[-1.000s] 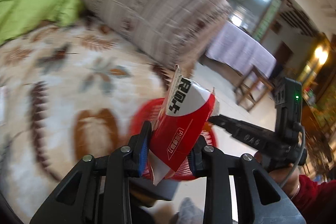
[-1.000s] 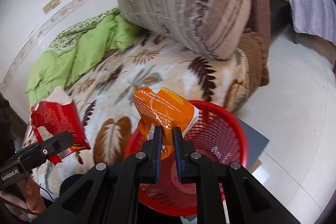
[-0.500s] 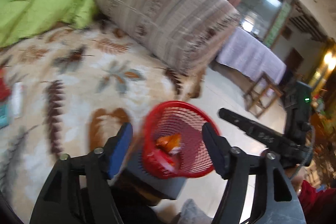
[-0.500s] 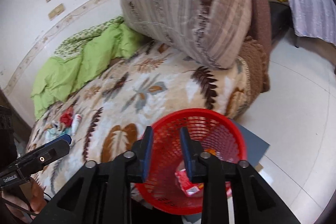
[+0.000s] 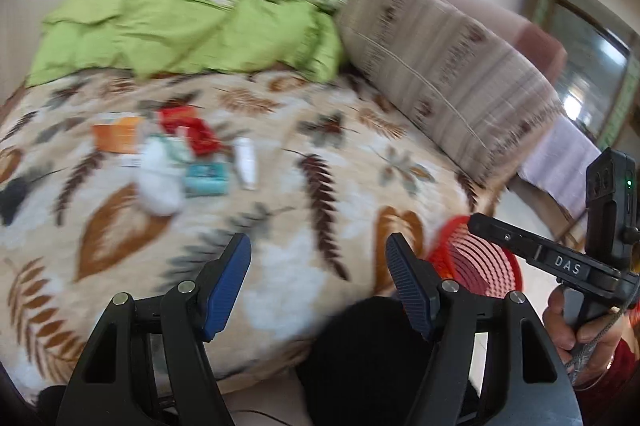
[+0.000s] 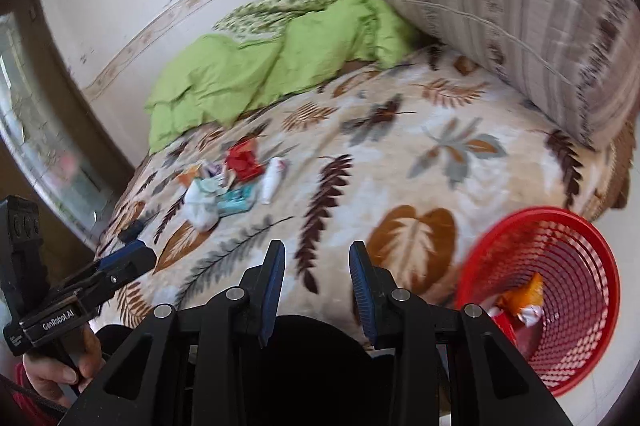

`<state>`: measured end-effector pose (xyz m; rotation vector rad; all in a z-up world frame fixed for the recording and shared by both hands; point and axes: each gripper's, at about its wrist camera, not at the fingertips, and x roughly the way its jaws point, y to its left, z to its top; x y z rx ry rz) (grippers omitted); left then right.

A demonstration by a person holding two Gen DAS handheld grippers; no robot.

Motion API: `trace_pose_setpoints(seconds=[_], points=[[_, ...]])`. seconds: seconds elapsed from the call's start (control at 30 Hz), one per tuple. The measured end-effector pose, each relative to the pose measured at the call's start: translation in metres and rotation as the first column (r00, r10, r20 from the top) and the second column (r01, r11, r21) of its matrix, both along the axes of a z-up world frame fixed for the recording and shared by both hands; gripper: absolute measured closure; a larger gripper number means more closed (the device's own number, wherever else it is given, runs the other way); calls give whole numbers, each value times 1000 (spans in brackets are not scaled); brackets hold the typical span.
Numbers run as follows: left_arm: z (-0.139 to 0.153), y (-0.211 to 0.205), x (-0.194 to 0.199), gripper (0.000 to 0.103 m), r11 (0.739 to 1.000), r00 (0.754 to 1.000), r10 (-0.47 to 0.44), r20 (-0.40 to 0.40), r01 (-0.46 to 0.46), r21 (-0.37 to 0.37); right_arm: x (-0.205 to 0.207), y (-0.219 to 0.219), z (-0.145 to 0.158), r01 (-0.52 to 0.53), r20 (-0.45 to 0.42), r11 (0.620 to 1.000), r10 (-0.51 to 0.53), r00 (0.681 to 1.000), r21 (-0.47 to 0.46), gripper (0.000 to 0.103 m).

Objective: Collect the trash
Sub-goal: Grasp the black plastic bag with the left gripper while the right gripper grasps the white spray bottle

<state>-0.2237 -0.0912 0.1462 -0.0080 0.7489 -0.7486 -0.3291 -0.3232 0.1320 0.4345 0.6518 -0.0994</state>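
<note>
Blue-padded left tongs [image 5: 318, 280] spread wide, nothing between the pads, hovering over the near edge of the bed [image 5: 280, 278]. Right tongs [image 6: 317, 280] also parted and empty, narrower gap, over the same near edge. Each view catches the other tool from the side, with the holding hand at the frame edge.

Red mesh basket [image 6: 560, 290] sits beside the bed's near right corner, lower than the blanket; inside it an orange wrapper [image 6: 522, 296] and a red packet [image 6: 505, 326], partly hidden behind the right tongs' arm. In the left view only a slice of the basket [image 5: 476, 266] shows, behind the right tool.

Leaf-print blanket [image 6: 440, 162] covers the bed. Farther in, toward the bed's left side, a trash pile lies in a tight cluster: white crumpled bag [image 6: 199, 204], teal packet [image 6: 237, 200], white tube [image 6: 272, 178], red wrapper [image 6: 242, 162], orange carton [image 5: 118, 134]. Pieces touch or overlap; blur hides the details. Pile is well apart from the basket.

Beyond, green quilt [image 6: 256, 66] bunched at the far edge along the wall; striped brown bolster [image 6: 520, 6] at the far right corner.
</note>
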Motion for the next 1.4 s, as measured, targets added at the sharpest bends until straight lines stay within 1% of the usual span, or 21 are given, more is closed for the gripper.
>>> trace_pose_setpoints(seconds=[0.07,0.2,0.3,0.37,0.53,0.57,0.63,0.7,0.77,0.83,0.87,0.93,1.0,1.07,1.1,1.13,1.17,1.23,1.3,1.4], points=[[0,19,7,34,999,999,44,8,-44,0,14,17,3,-39,-6,999,39,999,-23,68],[-5,58,30,34,990,990,141,-8,-141,-11,43,41,4,-95,-27,995,94,995,-44,67],[-11,90,50,34,973,973,229,-26,-230,-28,70,52,2,-126,-47,991,124,991,-43,63],[-14,106,63,34,961,961,272,-43,-274,-41,90,55,-1,-131,-57,991,129,990,-35,57],[-25,153,96,34,918,918,390,-76,-395,-50,150,53,-16,-120,-112,993,119,987,-4,56],[-27,162,102,34,908,908,410,-84,-415,-53,168,52,-21,-112,-126,994,111,986,4,56],[-30,179,112,34,887,887,453,-94,-459,-57,198,50,-29,-86,-147,996,84,986,-13,56],[-33,194,122,34,866,865,492,-99,-498,-48,230,50,-42,-74,-203,997,66,977,-33,56],[-36,209,132,34,845,844,527,-106,-533,-42,259,47,-57,-36,-236,999,30,971,-22,56],[-39,225,140,34,824,822,559,-112,-566,-39,280,45,-72,-6,-276,1000,-1,961,-27,56],[-40,235,144,34,809,806,581,-111,-587,-36,290,45,-78,7,-292,1000,-16,956,-30,56],[-43,249,150,34,787,785,610,-110,-616,-29,303,46,-87,21,-311,1000,-24,950,-13,56],[-48,263,160,34,760,756,644,-113,-650,-13,316,49,-93,10,-320,1000,-10,947,-2,56],[-55,269,172,34,752,746,654,-126,-659,4,324,54,-99,-10,-333,999,-1,943,-33,56],[-58,271,179,34,752,744,655,-133,-659,18,326,55,-102,-17,-344,999,-1,939,-49,63],[-63,272,186,34,749,740,659,-137,-661,34,328,56,-106,-24,-358,998,1,934,-61,72],[-68,274,192,34,744,733,666,-137,-667,42,329,56,-108,-26,-366,998,1,931,-63,71],[-78,276,206,34,727,714,685,-146,-683,71,328,54,-109,-34,-355,998,10,935,-61,72],[-89,275,219,34,722,704,690,-167,-687,85,324,49,-106,-28,-338,998,7,941,-57,72],[-103,273,237,34,716,695,697,-177,-688,117,318,42,-98,-5,-303,999,-9,953,-44,72]])
